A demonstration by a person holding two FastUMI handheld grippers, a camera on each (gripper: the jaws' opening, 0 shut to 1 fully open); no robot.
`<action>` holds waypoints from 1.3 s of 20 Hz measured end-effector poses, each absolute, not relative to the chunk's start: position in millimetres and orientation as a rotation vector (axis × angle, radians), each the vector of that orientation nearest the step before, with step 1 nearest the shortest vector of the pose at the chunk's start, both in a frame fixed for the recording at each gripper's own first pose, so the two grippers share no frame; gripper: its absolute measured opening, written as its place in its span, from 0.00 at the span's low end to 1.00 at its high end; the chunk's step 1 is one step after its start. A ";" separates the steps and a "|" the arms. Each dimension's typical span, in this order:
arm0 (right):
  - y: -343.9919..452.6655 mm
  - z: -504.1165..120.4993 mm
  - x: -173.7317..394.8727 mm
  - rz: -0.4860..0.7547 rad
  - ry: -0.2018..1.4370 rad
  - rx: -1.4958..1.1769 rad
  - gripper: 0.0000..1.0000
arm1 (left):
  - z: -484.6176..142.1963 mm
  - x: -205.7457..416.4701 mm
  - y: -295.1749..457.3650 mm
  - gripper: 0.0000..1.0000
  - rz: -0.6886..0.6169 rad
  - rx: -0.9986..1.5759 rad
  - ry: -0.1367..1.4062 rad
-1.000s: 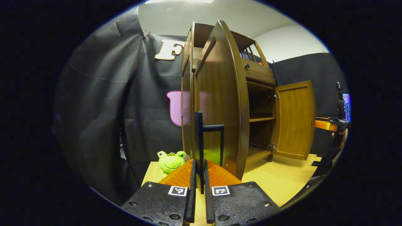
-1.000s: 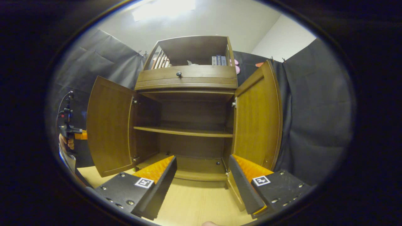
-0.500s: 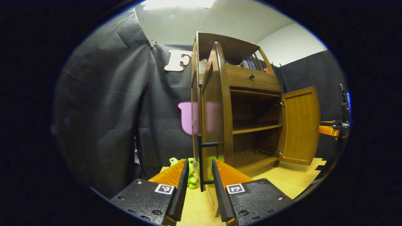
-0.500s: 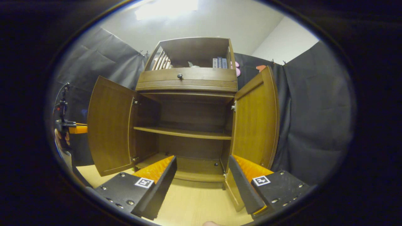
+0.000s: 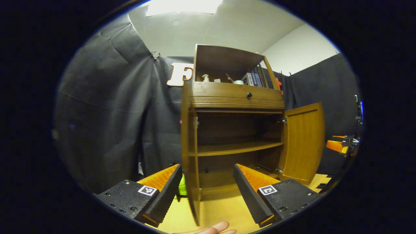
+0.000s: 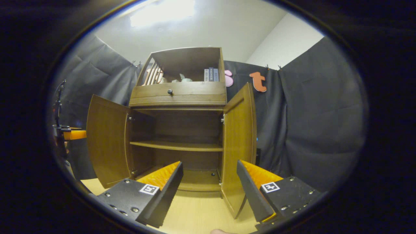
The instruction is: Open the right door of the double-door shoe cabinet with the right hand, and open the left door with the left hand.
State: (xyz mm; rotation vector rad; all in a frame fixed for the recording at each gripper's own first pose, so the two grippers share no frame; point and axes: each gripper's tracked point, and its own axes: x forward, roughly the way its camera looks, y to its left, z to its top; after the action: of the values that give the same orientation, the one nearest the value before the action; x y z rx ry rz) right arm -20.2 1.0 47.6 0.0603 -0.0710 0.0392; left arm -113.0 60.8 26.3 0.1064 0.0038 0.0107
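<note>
The wooden shoe cabinet (image 5: pixel 234 99) stands with both doors swung out. In the left gripper view its left door (image 5: pixel 190 156) shows edge-on just ahead, and the right door (image 5: pixel 304 141) hangs wide at the right. My left gripper (image 5: pixel 207 167) is open, its fingers straddling the left door's edge without touching it. In the right gripper view the left door (image 6: pixel 105 139) and right door (image 6: pixel 239 143) frame the bare inner shelf (image 6: pixel 177 146). My right gripper (image 6: pixel 209 164) is open, holding nothing, a short way in front of the cabinet.
A drawer with a dark knob (image 6: pixel 169 92) sits above the doors, with books and bottles on the top shelf (image 5: pixel 250 78). A green plush toy (image 5: pixel 182 188) peeks out behind the left door. The cabinet stands on a light wooden floor (image 6: pixel 198 211). A fingertip (image 5: pixel 208 230) shows at the bottom edge.
My left gripper let go of the left door's handle, opened wide, drew back and turned to face the cabinet's front. The right gripper stayed open and backed off slightly.
</note>
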 end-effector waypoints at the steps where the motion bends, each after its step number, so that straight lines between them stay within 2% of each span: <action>1: 0.8 49.8 -21.6 0.040 -0.077 0.069 0.98 | 27.8 -109.6 48.9 0.96 0.002 0.100 0.002; 3: -1.2 54.2 -22.4 0.039 -0.088 0.074 0.98 | 28.2 -101.8 21.9 0.96 -0.033 0.077 -0.005; 4: -4.1 56.9 -22.4 0.033 -0.092 0.074 0.94 | 25.8 -94.7 7.6 0.97 -0.050 0.066 0.001; 5: -7.0 58.9 -21.3 0.026 -0.098 0.072 0.94 | 23.2 -89.0 -5.7 0.97 -0.068 0.058 0.007; 6: -10.2 60.9 -20.0 0.016 -0.105 0.067 0.99 | 21.0 -82.8 -17.8 0.97 -0.083 0.053 0.010; 7: -13.2 62.0 -18.7 0.006 -0.109 0.065 0.94 | 18.6 -76.8 -27.9 0.98 -0.087 0.052 0.011; 8: -15.2 63.9 -18.0 0.001 -0.113 0.065 0.98 | 16.0 -71.3 -34.9 0.97 -0.091 0.055 0.010; 13: -22.0 60.5 -10.3 -0.039 -0.113 0.089 0.98 | -2.6 -34.8 -90.2 0.96 -0.131 0.045 0.020; 18: -19.4 60.2 5.6 -0.057 -0.105 0.054 0.98 | -22.1 3.1 -128.2 0.97 -0.127 0.041 0.039; 24: 5.4 64.0 26.7 -0.009 -0.112 0.032 0.98 | -44.5 39.1 -136.1 0.98 -0.059 0.050 0.047; 25: 7.0 62.7 27.0 -0.017 -0.108 0.018 0.98 | -54.2 46.9 -138.1 0.95 -0.058 0.064 0.068; 26: 12.5 61.7 29.7 -0.023 -0.108 0.003 0.94 | -62.5 54.1 -142.6 0.97 -0.068 0.076 0.087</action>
State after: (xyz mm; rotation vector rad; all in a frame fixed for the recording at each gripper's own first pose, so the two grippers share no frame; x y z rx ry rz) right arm 29.7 12.5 61.7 0.0033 -0.1081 -0.0227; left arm 54.1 -142.6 -62.5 0.0760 0.0868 -0.0684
